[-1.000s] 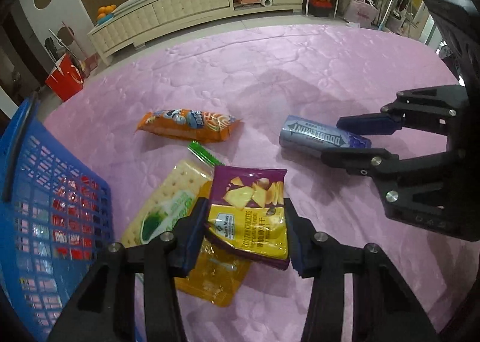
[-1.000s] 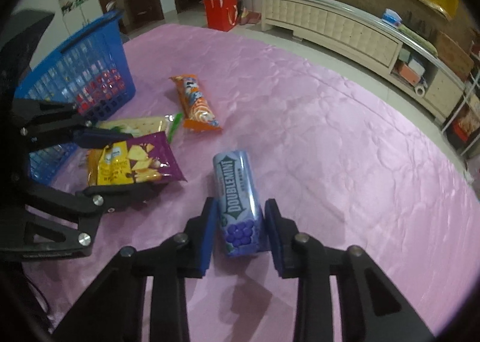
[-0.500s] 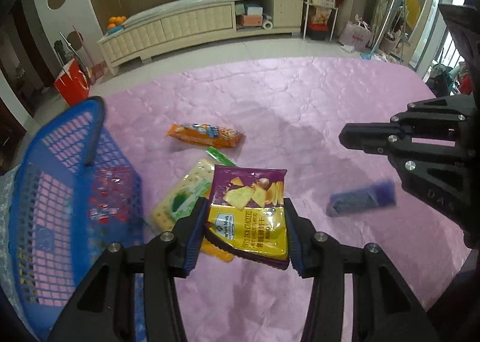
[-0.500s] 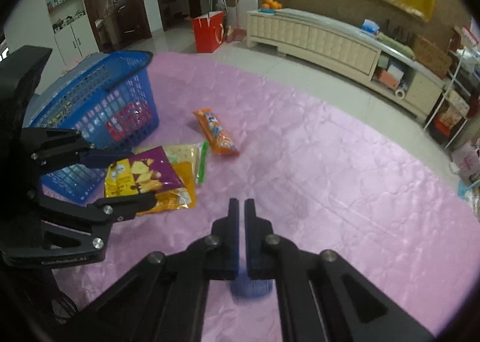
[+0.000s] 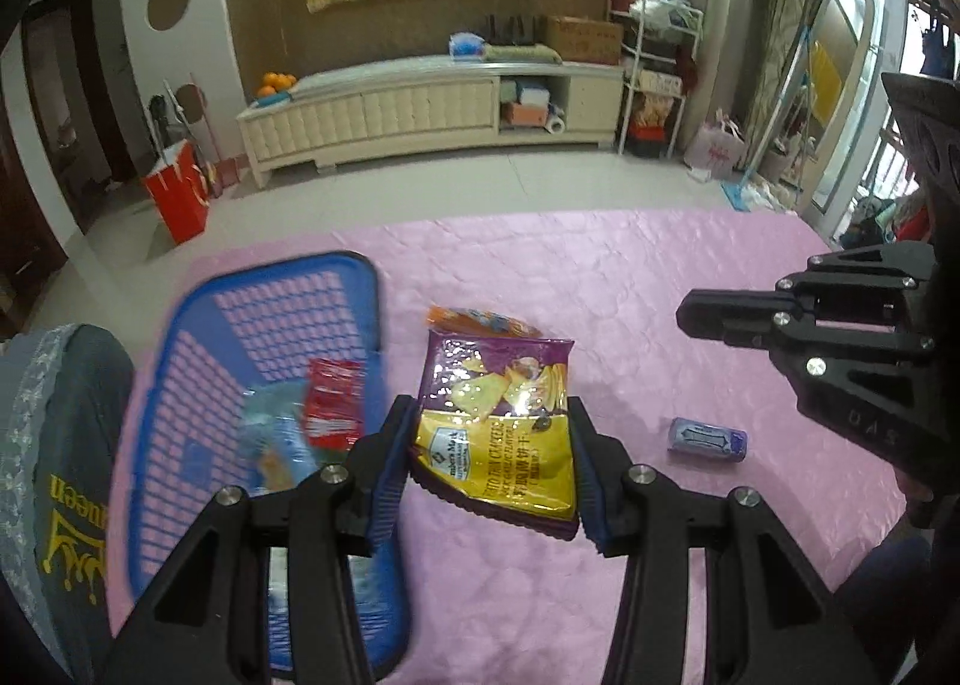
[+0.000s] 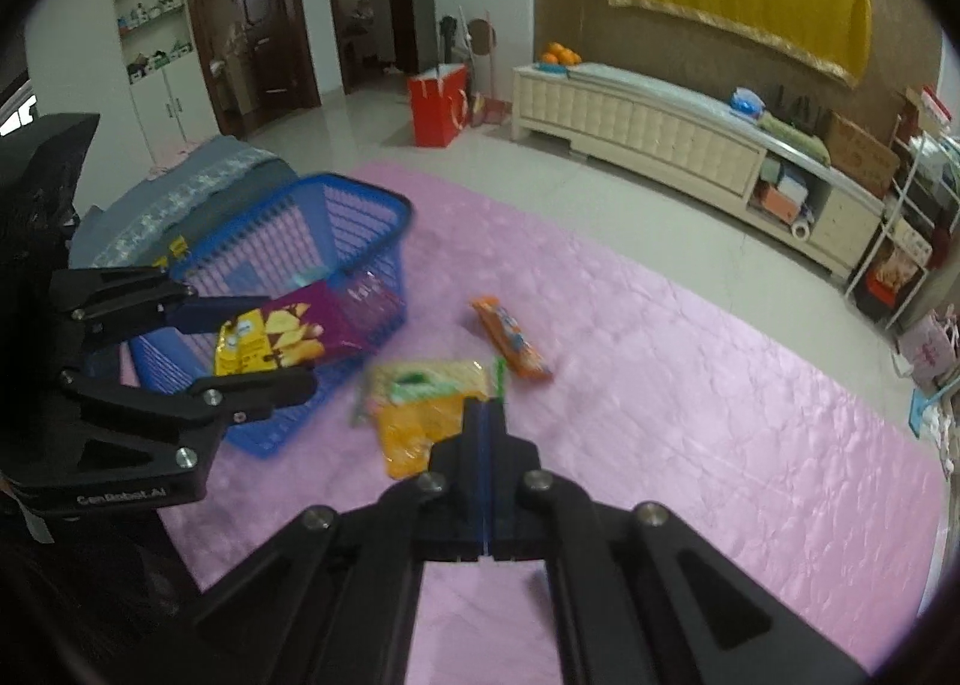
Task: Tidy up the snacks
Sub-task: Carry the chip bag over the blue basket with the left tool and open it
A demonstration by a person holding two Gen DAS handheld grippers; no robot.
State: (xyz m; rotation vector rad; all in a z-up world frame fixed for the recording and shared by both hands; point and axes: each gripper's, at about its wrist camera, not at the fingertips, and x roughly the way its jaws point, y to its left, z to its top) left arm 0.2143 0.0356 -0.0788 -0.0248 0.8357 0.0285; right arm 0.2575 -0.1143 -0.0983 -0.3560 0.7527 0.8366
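Chips aloft: my left gripper (image 5: 489, 460) has its jaws clamped on the sides of a purple-and-yellow chip bag (image 5: 501, 421), held in the air above the pink quilted bed cover (image 5: 630, 289) and just beside the blue basket (image 5: 270, 325). My right gripper (image 6: 485, 481) has its jaws pressed flat together with nothing between them; the blue gum canister (image 5: 708, 440) lies on its side on the cover, well apart from those jaws. Inside the basket I can make out a red packet (image 5: 333, 403) and a pale one beside it, both blurred. Left out on the cover are an orange snack packet (image 6: 510, 337), a green-and-cream cracker pack (image 6: 420, 379) and an orange-yellow pouch (image 6: 405, 436) partly under it.

Judging by this, the step in hand is carrying the chips to the basket. The next move calls for swinging my left jaws over the basket's open mouth, lowering past the rim and letting the bag fall flat on the packets there. My right jaws would then need to part wide and come down squarely across the gum canister, which looks smooth and round and apt to roll or slip from a grip.
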